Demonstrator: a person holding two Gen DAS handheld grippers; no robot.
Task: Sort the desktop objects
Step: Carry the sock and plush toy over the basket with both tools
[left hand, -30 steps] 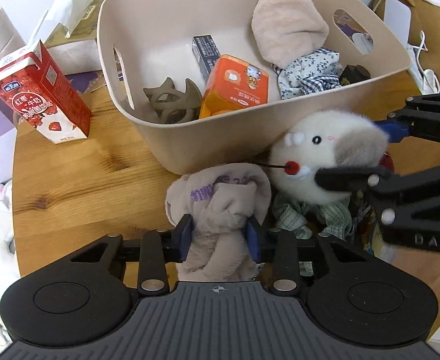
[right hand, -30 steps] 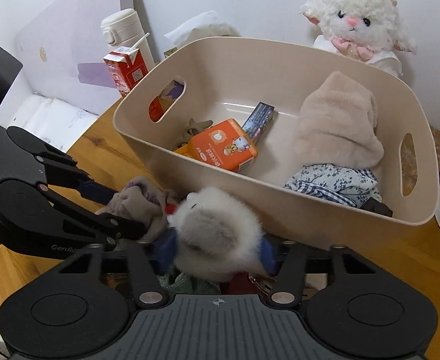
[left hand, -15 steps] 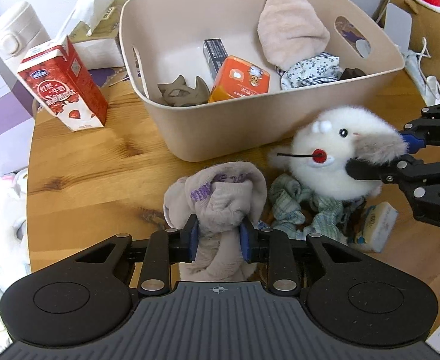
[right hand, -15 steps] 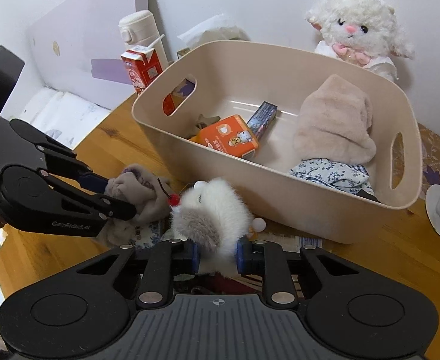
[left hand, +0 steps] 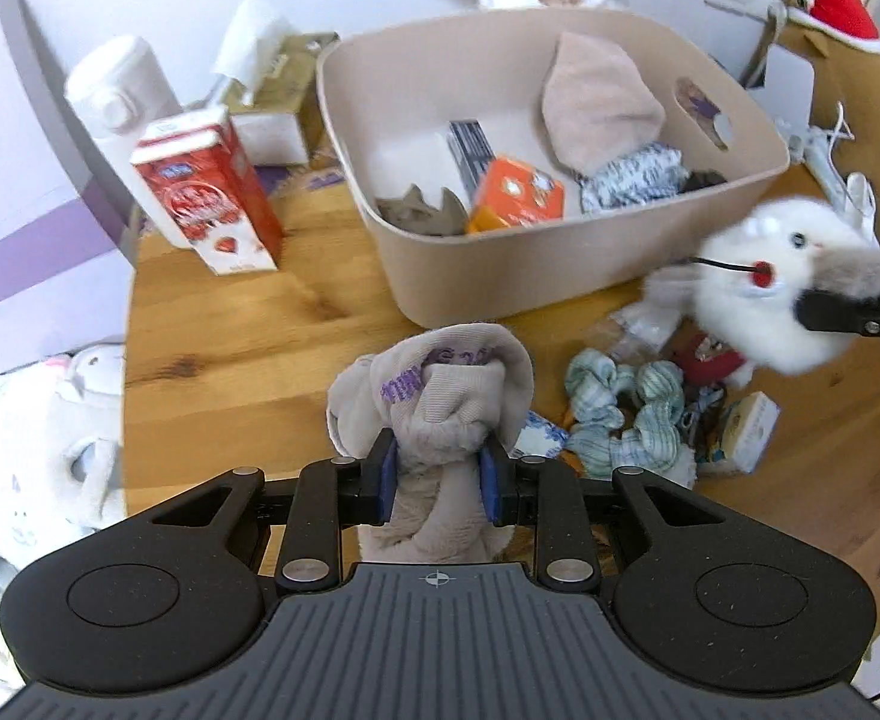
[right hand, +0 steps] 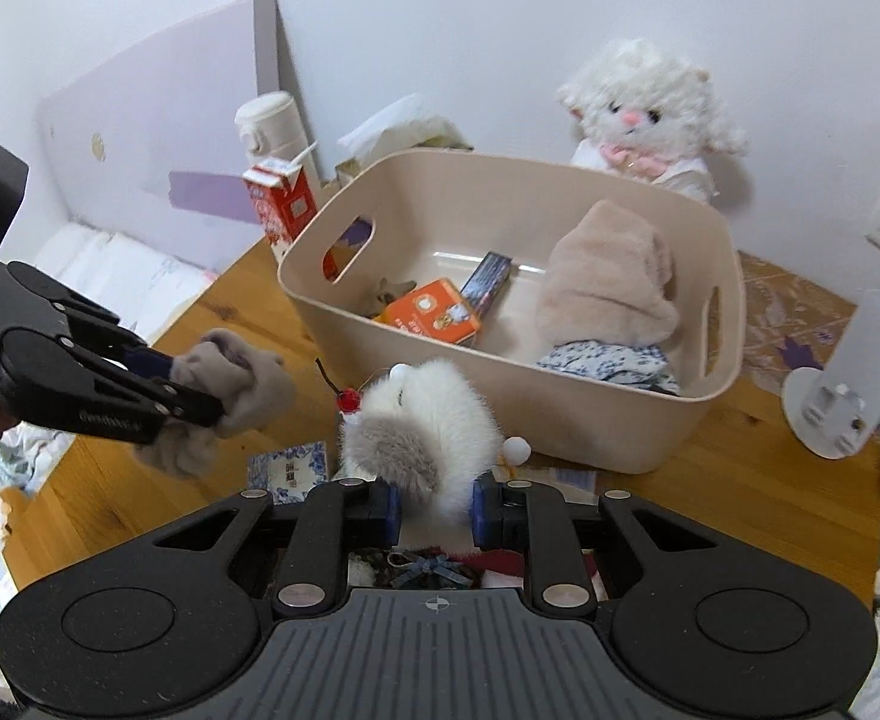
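Two grippers are loaded. The left gripper (left hand: 438,476) is clamped on a bundled grey-beige knitted sock with purple lettering (left hand: 445,396), its blue pads pressing the bundle from both sides; the sock is held off the round wooden tabletop (left hand: 230,348), in front of the beige rectangular plastic bin with cut-out handles (left hand: 499,264). The right gripper (right hand: 435,504) is closed tight on a fluffy white plush toy with a grey patch and a red cherry-like bead (right hand: 422,426), held clear of the tabletop near the bin's front wall.

Bin contents: an orange printed carton (left hand: 517,195), a dark slim box (left hand: 469,150), a beige fleece cloth (left hand: 601,108), a blue-and-white floral fabric (left hand: 631,180) and a grey-brown shaped piece (left hand: 422,213).

On the tabletop: crumpled green-and-white checked cloth (left hand: 625,420) beside a small cream packet (left hand: 745,432); a red-and-white milk carton (left hand: 212,198) stands upright, left of the bin. A white curly plush lamb (right hand: 643,114) sits behind the bin.
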